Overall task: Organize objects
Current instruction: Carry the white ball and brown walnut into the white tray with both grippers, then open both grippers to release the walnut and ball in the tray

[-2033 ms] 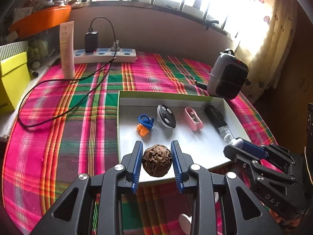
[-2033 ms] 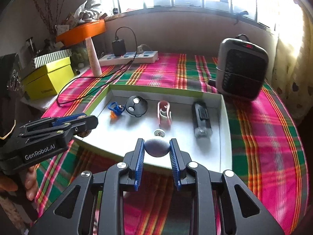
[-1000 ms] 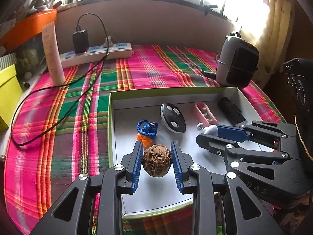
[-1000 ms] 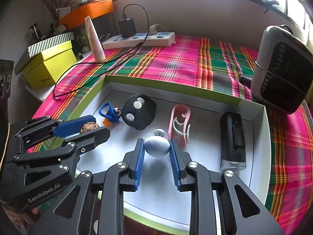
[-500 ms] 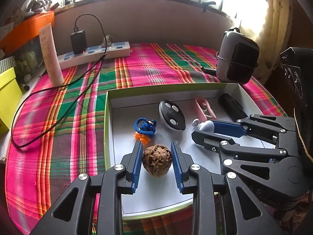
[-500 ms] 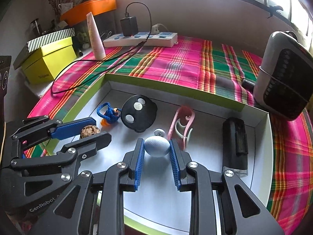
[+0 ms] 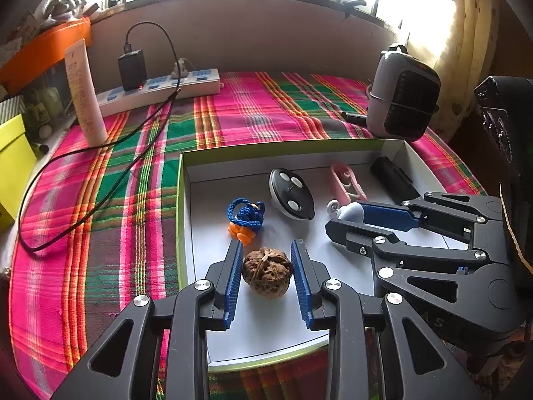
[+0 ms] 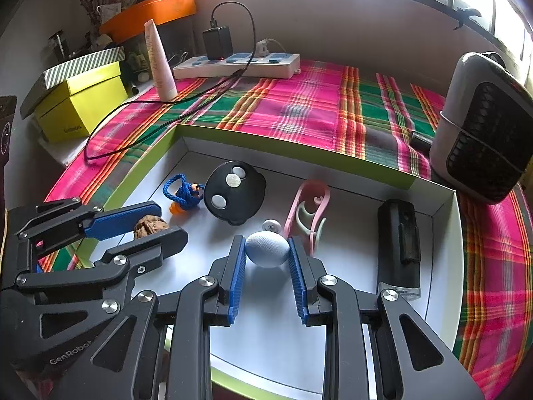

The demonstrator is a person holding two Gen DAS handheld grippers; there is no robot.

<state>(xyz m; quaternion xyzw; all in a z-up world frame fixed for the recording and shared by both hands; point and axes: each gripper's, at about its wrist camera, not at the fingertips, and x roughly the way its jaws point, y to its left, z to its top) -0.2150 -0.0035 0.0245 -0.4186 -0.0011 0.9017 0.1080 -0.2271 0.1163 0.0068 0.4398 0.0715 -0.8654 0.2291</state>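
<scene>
On the far left, a yellow box sits off the edge of the plaid cloth that covers the surface. A pink tube stands upright beside a power strip at the far edge, with a black charger plugged into it and its cable trailing over the cloth.

A white tray with a green rim lies in the middle of the cloth. Inside it, the left gripper hangs low over the near left part, with a walnut between its fingers; the right pad looks to touch it and a thin gap shows on the left, so I cannot tell whether the grip is firm or loosened. Just beyond the walnut lies a blue cord with an orange charm, and right of that a round black remote with three silver buttons.

The right gripper is over the tray's centre, fingers clenched on a pale blue egg. A small white disc lies just past the egg, close to a pink clip. Further right, a black cylinder lies along the tray's right wall.

Outside the tray at the far right stands a grey heater with a dark grille.
</scene>
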